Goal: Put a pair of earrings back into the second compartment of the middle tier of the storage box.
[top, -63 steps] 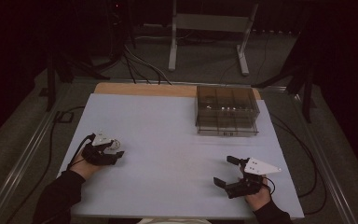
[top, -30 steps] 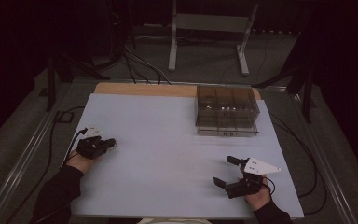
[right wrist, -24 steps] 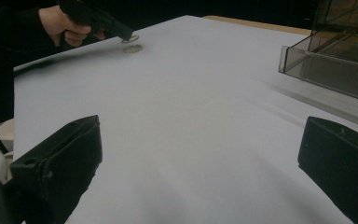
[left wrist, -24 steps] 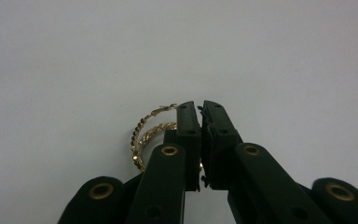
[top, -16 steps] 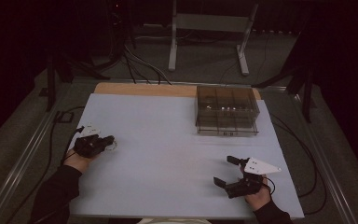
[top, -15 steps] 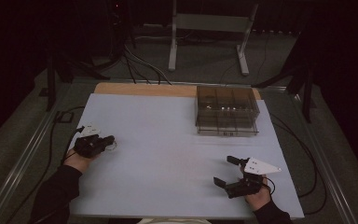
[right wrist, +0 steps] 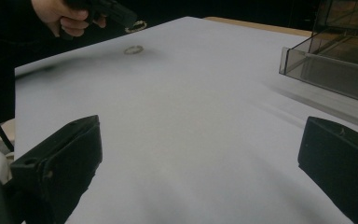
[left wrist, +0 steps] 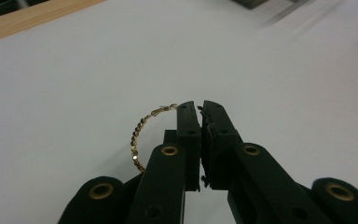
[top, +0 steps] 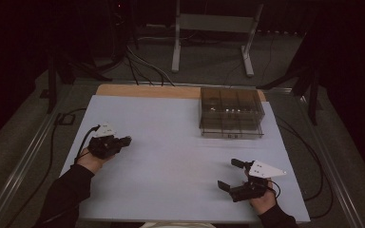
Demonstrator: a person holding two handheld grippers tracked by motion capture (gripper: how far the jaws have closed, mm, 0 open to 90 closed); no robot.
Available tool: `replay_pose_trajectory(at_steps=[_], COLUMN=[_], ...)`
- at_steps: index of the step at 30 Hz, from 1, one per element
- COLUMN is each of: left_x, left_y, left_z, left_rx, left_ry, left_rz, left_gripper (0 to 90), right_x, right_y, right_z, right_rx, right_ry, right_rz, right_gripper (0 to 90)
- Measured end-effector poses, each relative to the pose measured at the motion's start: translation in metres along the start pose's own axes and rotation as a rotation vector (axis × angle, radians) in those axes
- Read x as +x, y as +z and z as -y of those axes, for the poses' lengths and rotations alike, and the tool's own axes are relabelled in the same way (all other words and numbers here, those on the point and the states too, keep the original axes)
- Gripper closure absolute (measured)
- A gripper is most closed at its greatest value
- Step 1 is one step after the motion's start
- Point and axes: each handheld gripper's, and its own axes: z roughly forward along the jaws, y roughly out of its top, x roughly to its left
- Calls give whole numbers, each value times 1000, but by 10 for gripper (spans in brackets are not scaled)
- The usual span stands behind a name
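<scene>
A thin gold bead bracelet (left wrist: 137, 135) hangs in a loop from the tips of my left gripper (left wrist: 200, 105), which is shut on its clasp end. In the high view the left gripper (top: 127, 139) hovers over the left part of the white table (top: 171, 156). In the right gripper view the same bracelet (right wrist: 136, 25) dangles at the far left gripper's tip, with a ring-shaped shadow (right wrist: 134, 49) on the table under it. My right gripper (top: 228, 173) rests near the front right edge, open, with nothing between its jaws (right wrist: 200, 135).
A smoky clear box with several compartments (top: 231, 111) stands at the back right of the table (right wrist: 335, 60). A wooden strip (top: 147, 91) runs along the far edge. Cables and metal stand legs (top: 211, 42) lie on the floor beyond.
My left hand has lifted a little and shifted right, toward the table's middle, with the bracelet in its jaws. The right hand has stayed put.
</scene>
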Motion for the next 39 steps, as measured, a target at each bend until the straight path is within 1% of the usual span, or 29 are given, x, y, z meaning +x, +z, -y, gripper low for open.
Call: replay_pose_trajectory(at_steps=[3,6,9,10,12,15,22,24,28,31,35,39], left_x=[-8,-15,-21,-23,-25,-29,-40,-42,-46,-49,-55,-62], left_y=[6,14,20,23,27,33,45,47,53,57,64,71], left_z=[-7,-12,-17,-18,-21,-26,-36,-39,-46,-51,-59,-66], left_rx=[-6,1,3,-2,-5,0,7,6,7,4,6,3], left_ry=[22,46,65,65,78,84,119,116,124,127,145,154], left_rz=[32,60,86,96,107,127,170,190,205,224,242,270], left_gripper=[877,877,877,877,877,877,876,877,876,876,876,876], right_x=[0,0,0,0,0,0,0,-1,-1,-1,-1,0], right_y=[0,0,0,0,0,0,0,0,0,0,0,0], right_z=[0,0,0,0,0,0,0,0,1,0,0,1], right_rx=[1,1,1,2,0,0,-1,-4,-2,-3,-1,2], right_ry=[2,0,-1,-1,2,3,5,5,6,5,4,0], right_rz=[0,-1,-2,-4,-5,-6,-4,-5,-4,-4,-4,-4], right_gripper=[0,0,0,0,0,0,0,0,0,0,0,0])
